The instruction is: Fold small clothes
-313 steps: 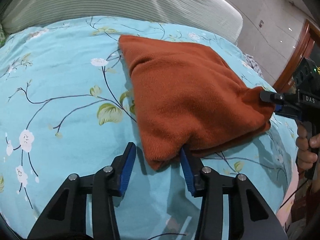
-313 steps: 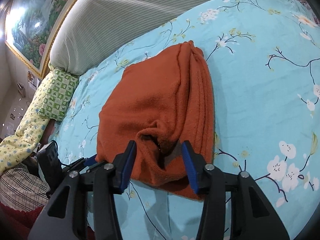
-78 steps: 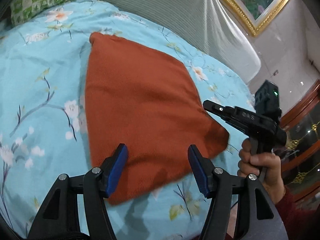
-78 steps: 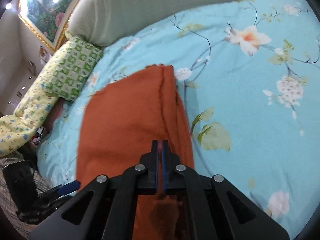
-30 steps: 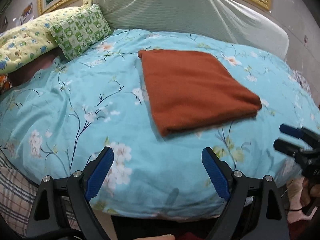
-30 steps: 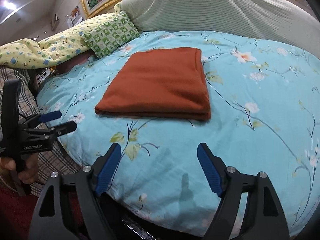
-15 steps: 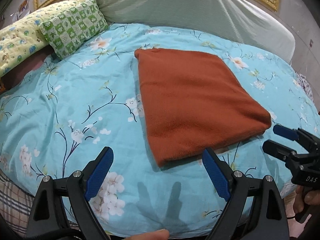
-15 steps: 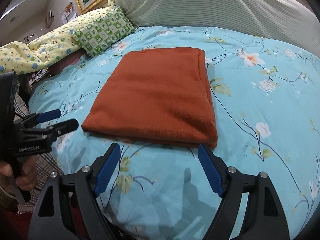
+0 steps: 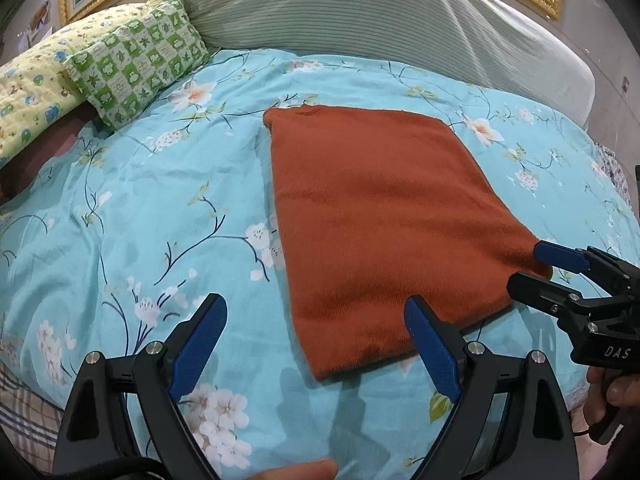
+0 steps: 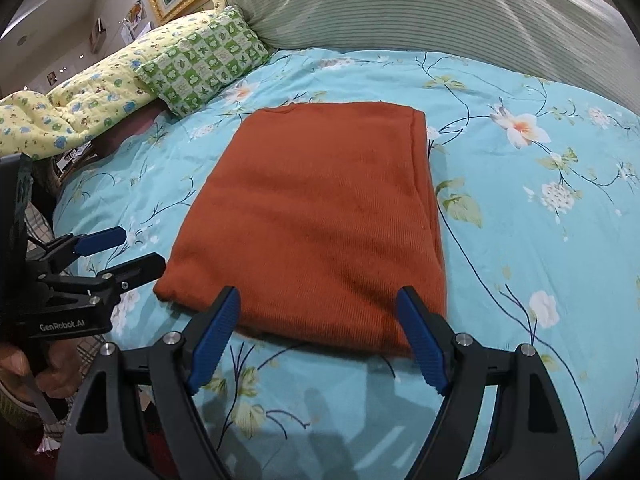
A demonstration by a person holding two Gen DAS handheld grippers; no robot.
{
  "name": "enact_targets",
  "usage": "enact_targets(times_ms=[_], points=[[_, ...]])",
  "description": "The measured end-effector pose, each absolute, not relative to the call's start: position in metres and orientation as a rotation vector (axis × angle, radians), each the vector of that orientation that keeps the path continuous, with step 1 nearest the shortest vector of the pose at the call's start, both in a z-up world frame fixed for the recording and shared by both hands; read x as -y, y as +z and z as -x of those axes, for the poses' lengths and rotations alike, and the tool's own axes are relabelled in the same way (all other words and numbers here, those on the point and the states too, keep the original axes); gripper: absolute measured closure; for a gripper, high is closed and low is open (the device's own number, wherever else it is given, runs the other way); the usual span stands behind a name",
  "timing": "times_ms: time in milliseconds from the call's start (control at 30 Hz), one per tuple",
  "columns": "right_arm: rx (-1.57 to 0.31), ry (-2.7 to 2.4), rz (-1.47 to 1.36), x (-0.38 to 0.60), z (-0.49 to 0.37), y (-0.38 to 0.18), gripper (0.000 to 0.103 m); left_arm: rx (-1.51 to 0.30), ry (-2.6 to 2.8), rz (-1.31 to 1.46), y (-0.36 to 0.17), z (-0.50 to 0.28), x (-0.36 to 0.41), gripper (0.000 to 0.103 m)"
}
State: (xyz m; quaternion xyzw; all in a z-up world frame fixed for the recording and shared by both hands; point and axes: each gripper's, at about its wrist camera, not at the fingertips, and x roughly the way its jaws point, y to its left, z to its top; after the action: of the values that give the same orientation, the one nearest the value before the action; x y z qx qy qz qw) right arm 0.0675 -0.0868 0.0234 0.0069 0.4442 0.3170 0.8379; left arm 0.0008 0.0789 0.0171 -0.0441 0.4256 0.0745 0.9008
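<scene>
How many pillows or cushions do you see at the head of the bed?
3: a green checked pillow, a yellow printed one to its left, a large striped bolster behind. Others may be hidden.

My right tool [image 10: 318, 320] hangs with its blue pads spread wide, just short of the near edge of the folded rust-orange garment [image 10: 320, 220]; that lies flat on the blue floral bedspread [image 10: 540, 240]; my left tool [image 10: 120, 250] sits off its left corner — parted, holding nothing; a green checked pillow [image 10: 204, 60] rests beyond.
</scene>
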Motion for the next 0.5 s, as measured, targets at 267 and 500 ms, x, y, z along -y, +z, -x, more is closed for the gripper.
enact_targets(times_ms=[267,500], points=[[-0.966,0.678,0.002,0.077,-0.080,0.019,0.023,-0.916,0.161,0.084,0.012,-0.015,-0.080,0.012],[-0.995,0.673,0.021,0.074,-0.085,0.014,0.023,-0.945,0.181,0.070,0.008,-0.020,-0.081,0.012]])
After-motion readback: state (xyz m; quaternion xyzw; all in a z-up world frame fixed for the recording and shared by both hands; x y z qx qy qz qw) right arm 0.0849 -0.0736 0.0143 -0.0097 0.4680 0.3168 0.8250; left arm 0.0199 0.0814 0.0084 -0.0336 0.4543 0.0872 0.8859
